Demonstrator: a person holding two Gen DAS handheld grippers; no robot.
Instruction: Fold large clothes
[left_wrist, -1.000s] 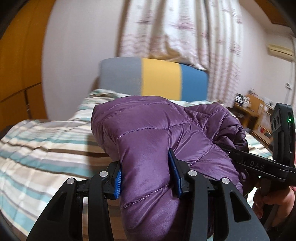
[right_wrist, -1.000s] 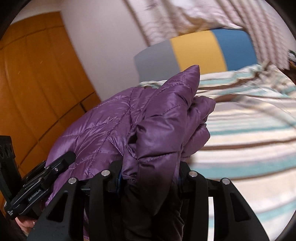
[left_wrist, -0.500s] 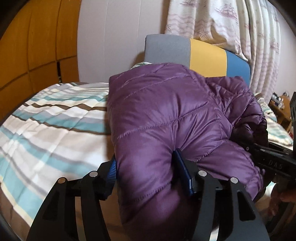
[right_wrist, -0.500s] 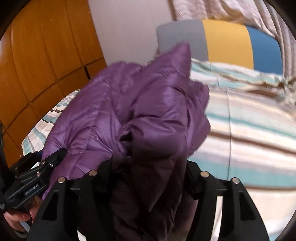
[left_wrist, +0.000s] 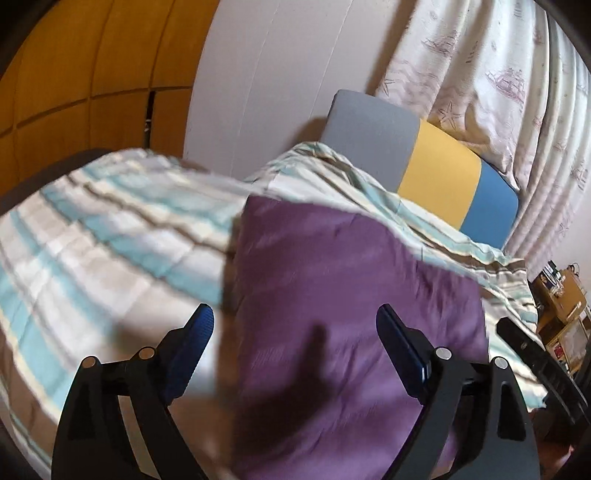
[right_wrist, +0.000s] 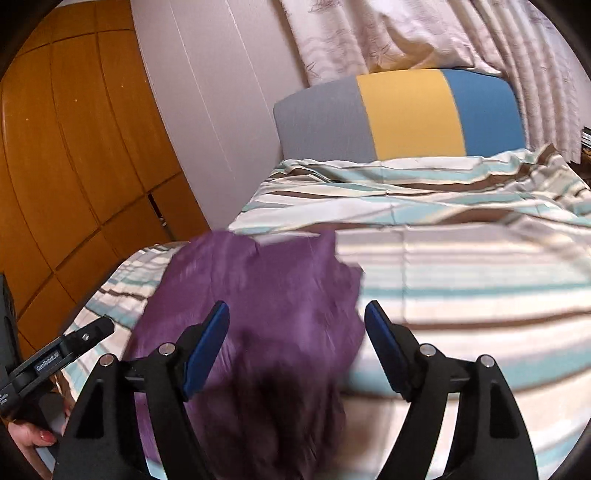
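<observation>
The purple quilted jacket (left_wrist: 343, 314) lies on the striped bed, blurred by motion; it also shows in the right wrist view (right_wrist: 258, 302). My left gripper (left_wrist: 295, 325) is open above its near part, jaws wide apart, holding nothing. My right gripper (right_wrist: 295, 325) is open too, over the jacket's right edge, and holds nothing. The left gripper's body (right_wrist: 55, 358) shows at the lower left of the right wrist view, and the right gripper's body (left_wrist: 535, 354) shows at the right of the left wrist view.
The bed has a striped teal, brown and white cover (right_wrist: 461, 266). A grey, yellow and blue headboard (right_wrist: 406, 114) stands at its far end under curtains (left_wrist: 498, 74). Wooden wardrobe doors (right_wrist: 66, 147) are on the left. A cluttered desk (left_wrist: 561, 306) stands at the right.
Both grippers held the jacket up off the bed; now both have opened and let it go. The jacket has dropped flat onto the bed cover.
</observation>
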